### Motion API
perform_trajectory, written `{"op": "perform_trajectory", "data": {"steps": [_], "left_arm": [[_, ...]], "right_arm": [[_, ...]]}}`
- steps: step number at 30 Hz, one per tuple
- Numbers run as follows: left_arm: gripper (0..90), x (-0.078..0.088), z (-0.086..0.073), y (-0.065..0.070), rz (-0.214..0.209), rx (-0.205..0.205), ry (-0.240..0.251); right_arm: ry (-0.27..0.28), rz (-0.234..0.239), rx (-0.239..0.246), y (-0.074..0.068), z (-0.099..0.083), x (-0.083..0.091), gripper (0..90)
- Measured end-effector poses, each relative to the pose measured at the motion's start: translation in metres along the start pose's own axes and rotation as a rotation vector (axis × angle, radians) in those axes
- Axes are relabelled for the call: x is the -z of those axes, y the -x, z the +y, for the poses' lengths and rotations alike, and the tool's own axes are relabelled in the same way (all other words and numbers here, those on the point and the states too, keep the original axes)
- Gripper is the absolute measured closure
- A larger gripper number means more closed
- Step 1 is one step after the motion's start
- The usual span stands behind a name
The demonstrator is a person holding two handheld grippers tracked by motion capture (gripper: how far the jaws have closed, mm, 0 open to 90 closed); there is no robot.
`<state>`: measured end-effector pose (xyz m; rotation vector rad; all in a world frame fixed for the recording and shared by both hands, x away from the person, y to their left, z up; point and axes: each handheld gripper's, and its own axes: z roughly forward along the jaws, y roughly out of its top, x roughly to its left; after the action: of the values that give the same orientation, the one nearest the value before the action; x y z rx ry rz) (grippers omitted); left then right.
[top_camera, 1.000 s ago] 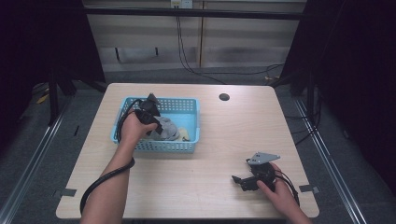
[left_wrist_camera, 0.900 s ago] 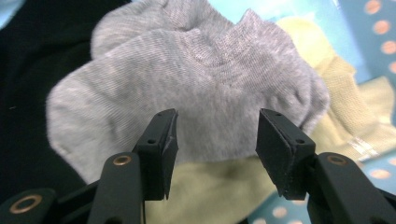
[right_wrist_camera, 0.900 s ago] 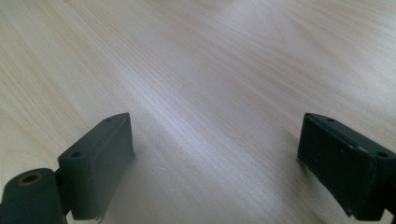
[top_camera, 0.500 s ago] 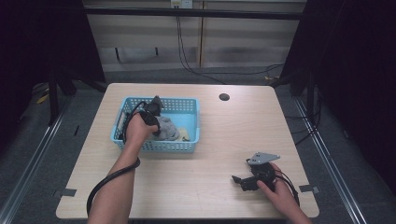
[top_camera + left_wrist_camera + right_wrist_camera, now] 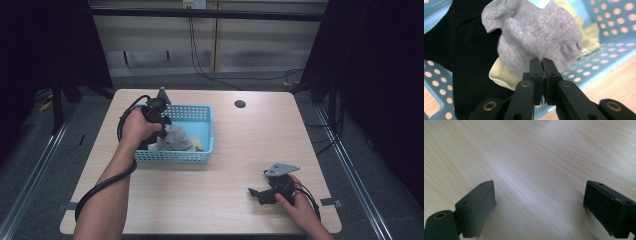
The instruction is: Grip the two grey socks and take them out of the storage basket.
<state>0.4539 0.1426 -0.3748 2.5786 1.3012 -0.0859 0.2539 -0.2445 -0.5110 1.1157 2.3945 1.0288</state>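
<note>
Pale wood-grain laminate covers the table (image 5: 225,165), its streaks running long and fine under both tools. Pinched at the tips of the left gripper (image 5: 542,61) hangs a soft grey knitted sock (image 5: 536,37), bunched into rounded folds, its ribbed weave plain in the left gripper view; the jaws have just been closing and now clamp a fold of the fabric between them. In the high view the same sock (image 5: 175,137) sits just ahead of that gripper (image 5: 161,131), over the middle of a light blue plastic basket (image 5: 207,132) with walls perforated in neat rows of round holes. Behind the sock, a limp black cloth (image 5: 464,62) lies to one side and a pale yellow sock (image 5: 504,76) (smooth, with a rounded edge) peeks out just beneath it, both inside the basket.

Well apart, the right gripper (image 5: 260,192) rests on the bare tabletop, its blocky matt black jaws spread wide with nothing between them, as the right gripper view (image 5: 539,202) shows.
</note>
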Motion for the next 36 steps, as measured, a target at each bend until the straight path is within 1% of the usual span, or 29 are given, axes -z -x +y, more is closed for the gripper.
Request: {"op": "perform_trajectory", "data": {"steps": [1, 2, 3, 5, 6, 7, 8, 11, 14, 15, 17, 19, 21, 22, 23, 24, 25, 26, 27, 28, 29, 30, 31, 34, 36], "left_arm": [[87.1, 0.0, 0.0, 0.0, 0.0, 0.0, 0.0], [87.1, 0.006, -0.001, 0.002, -0.009, -0.013, 0.002], [87.1, 0.006, -0.001, 0.002, -0.009, -0.013, 0.002], [87.1, 0.016, -0.002, 0.005, -0.018, -0.023, 0.014], [87.1, 0.019, -0.002, 0.007, -0.017, -0.026, 0.014], [87.1, 0.019, -0.002, 0.007, -0.017, -0.026, 0.014], [87.1, 0.022, -0.003, 0.008, -0.016, -0.034, 0.018], [87.1, 0.035, -0.005, 0.012, -0.027, -0.055, 0.027], [87.0, 0.042, -0.007, 0.015, -0.035, -0.062, 0.038], [87.1, 0.045, -0.008, 0.016, -0.031, -0.068, 0.031], [87.0, 0.046, -0.009, 0.017, -0.034, -0.07, 0.031], [87.0, 0.052, -0.011, 0.021, -0.049, -0.084, 0.036], [87.0, 0.054, -0.011, 0.023, -0.049, -0.09, 0.037], [87.0, 0.058, -0.012, 0.026, -0.047, -0.103, 0.037], [87.0, 0.058, -0.012, 0.026, -0.047, -0.103, 0.037], [87.0, 0.061, -0.012, 0.029, -0.046, -0.114, 0.032], [87.0, 0.061, -0.012, 0.029, -0.046, -0.114, 0.032], [87.0, 0.065, -0.013, 0.033, -0.048, -0.125, 0.032], [87.0, 0.065, -0.013, 0.033, -0.048, -0.125, 0.032], [87.0, 0.068, -0.015, 0.037, -0.051, -0.139, 0.034], [87.0, 0.068, -0.015, 0.037, -0.051, -0.139, 0.034], [87.0, 0.071, -0.016, 0.041, -0.053, -0.154, 0.034], [87.1, 0.071, -0.016, 0.041, -0.053, -0.154, 0.034], [87.0, 0.077, -0.019, 0.05, -0.052, -0.172, 0.035], [87.0, 0.078, -0.021, 0.053, -0.057, -0.179, 0.033]], "right_arm": [[0.0, 0.0, 0.0, 0.0, 0.0, 0.0, 10.0], [0.0, 0.0, 0.0, 0.0, 0.0, 0.0, 10.0], [0.0, 0.0, 0.0, 0.0, 0.0, 0.0, 10.0], [-0.001, 0.0, -0.002, 0.0, 0.0, 0.0, 10.0], [-0.001, 0.0, -0.002, 0.0, 0.0, 0.0, 10.0], [-0.001, 0.0, -0.002, 0.0, 0.0, 0.0, 10.0], [-0.001, 0.001, -0.002, 0.0, 0.0, 0.0, 10.0], [-0.001, 0.0, -0.002, 0.0, 0.0, 0.0, 10.0], [-0.001, 0.001, -0.002, 0.0, 0.0, 0.0, 10.0], [-0.001, 0.0, -0.002, 0.0, 0.0, 0.0, 10.0], [-0.001, 0.0, -0.002, 0.0, 0.0, 0.0, 10.0], [-0.001, 0.0, -0.002, 0.0, 0.0, 0.0, 10.0], [-0.001, 0.0, -0.002, 0.0, 0.0, 0.0, 10.0], [-0.001, 0.0, -0.002, 0.0, 0.0, 0.0, 10.0], [-0.001, 0.0, -0.003, 0.0, 0.0, 0.0, 10.0], [-0.001, 0.0, -0.002, 0.0, 0.0, 0.0, 10.0], [-0.001, 0.0, -0.002, 0.0, 0.0, 0.0, 10.0], [-0.001, 0.0, -0.002, 0.0, 0.0, 0.0, 10.0], [-0.001, 0.0, -0.002, 0.0, 0.0, 0.0, 10.0], [-0.001, 0.0, -0.002, 0.0, 0.0, 0.0, 10.0], [-0.001, 0.0, -0.002, 0.0, 0.0, 0.0, 10.0], [-0.001, 0.0, -0.002, 0.0, 0.0, 0.0, 10.0], [-0.001, 0.0, -0.002, 0.0, 0.0, 0.0, 10.0], [-0.001, 0.0, -0.002, 0.0, 0.0, 0.0, 10.0], [0.0, 0.0, 0.0, 0.0, 0.0, 0.0, 10.0]]}}
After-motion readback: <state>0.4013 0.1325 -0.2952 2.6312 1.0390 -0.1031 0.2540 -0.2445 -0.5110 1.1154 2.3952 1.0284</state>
